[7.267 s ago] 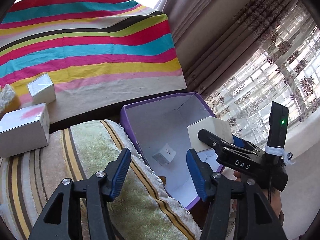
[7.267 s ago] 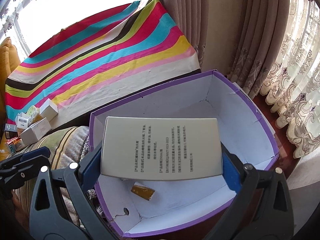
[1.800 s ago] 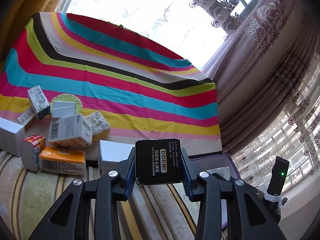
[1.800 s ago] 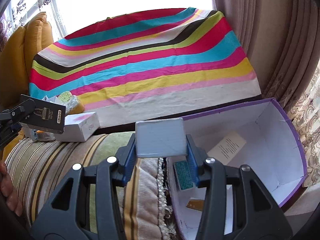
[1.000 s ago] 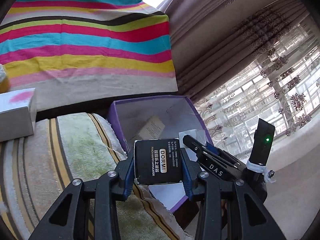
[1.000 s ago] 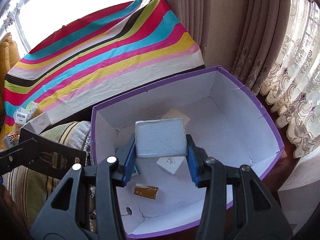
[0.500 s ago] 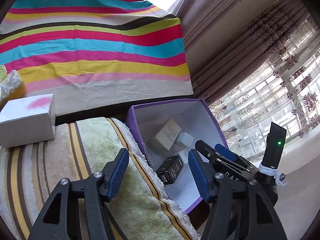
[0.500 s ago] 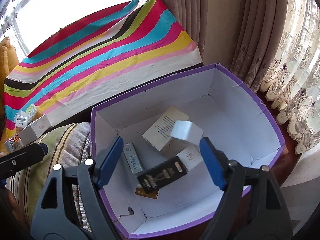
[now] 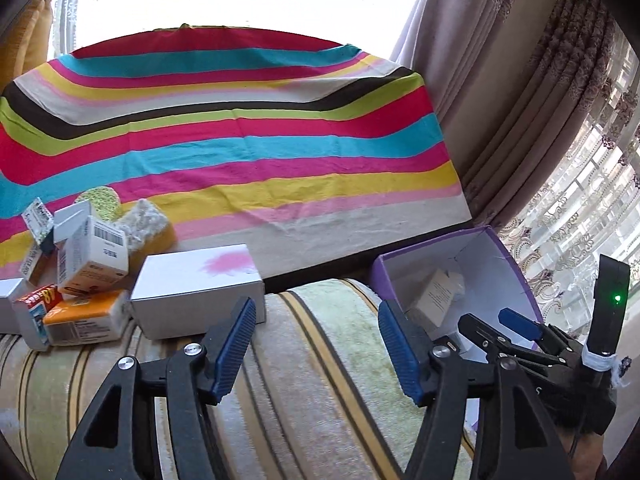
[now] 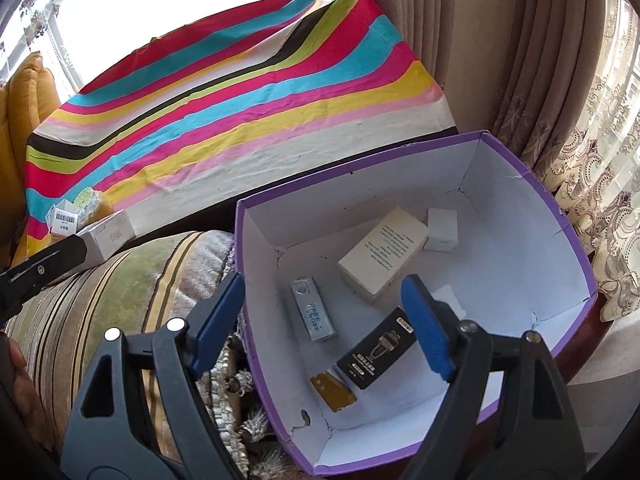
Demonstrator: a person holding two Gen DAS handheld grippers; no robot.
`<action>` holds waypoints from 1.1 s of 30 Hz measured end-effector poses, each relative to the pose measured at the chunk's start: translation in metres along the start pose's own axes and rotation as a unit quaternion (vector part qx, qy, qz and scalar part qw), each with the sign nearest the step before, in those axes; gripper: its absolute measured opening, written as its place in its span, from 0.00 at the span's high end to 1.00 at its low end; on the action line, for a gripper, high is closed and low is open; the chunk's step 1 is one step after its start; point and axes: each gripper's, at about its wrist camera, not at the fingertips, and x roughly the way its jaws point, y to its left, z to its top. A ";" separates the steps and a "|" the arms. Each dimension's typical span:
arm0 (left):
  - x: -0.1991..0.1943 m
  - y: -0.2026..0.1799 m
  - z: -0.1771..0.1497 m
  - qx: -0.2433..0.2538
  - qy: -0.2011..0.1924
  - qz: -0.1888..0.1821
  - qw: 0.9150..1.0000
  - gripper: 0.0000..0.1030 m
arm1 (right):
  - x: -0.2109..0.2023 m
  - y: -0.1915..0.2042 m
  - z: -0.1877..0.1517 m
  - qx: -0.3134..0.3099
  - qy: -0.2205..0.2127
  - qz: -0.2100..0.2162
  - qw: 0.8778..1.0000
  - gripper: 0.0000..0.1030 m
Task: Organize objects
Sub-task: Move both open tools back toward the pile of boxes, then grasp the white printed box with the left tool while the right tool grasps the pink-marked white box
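Purple box point(image 10: 576, 240) beside the striped cushion point(image 10: 120, 288) holds a black carton point(image 10: 374, 354), cream carton point(image 10: 380, 256) and smaller packs. Right claw point(image 10: 326, 320) above it, left claw point(image 9: 316, 344) over the cushion: both agape, empty. More cartons point(image 9: 92, 264) lie heaped farther left.

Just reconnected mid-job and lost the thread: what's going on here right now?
A person is clearing small boxes off the sofa into the purple box, one gripper per hand. Both jaws have just been opening and nothing is between them. The right gripper hangs over the purple box, where the black box, a cream box and a few smaller ones lie. The left gripper faces the pile not yet sorted, the white box nearest.
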 end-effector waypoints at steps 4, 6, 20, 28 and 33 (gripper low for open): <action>-0.006 0.014 -0.001 -0.006 -0.006 0.014 1.000 0.37 | -0.001 0.020 -0.002 -0.033 0.000 -0.004 0.999 0.19; -0.008 0.020 -0.002 -0.013 -0.008 0.019 1.000 0.35 | -0.003 0.028 -0.002 -0.050 -0.004 -0.010 0.999 0.17; -0.043 0.101 -0.026 -0.083 -0.019 0.059 0.995 0.28 | -0.009 0.072 0.000 -0.088 0.001 0.026 0.996 0.14; -0.087 0.172 -0.053 -0.143 -0.046 0.111 0.982 0.20 | -0.005 0.101 -0.004 -0.117 0.014 0.041 0.992 0.14; -0.100 0.206 -0.066 -0.163 -0.043 0.128 0.977 0.19 | -0.006 0.121 -0.005 -0.139 0.017 0.045 0.989 0.08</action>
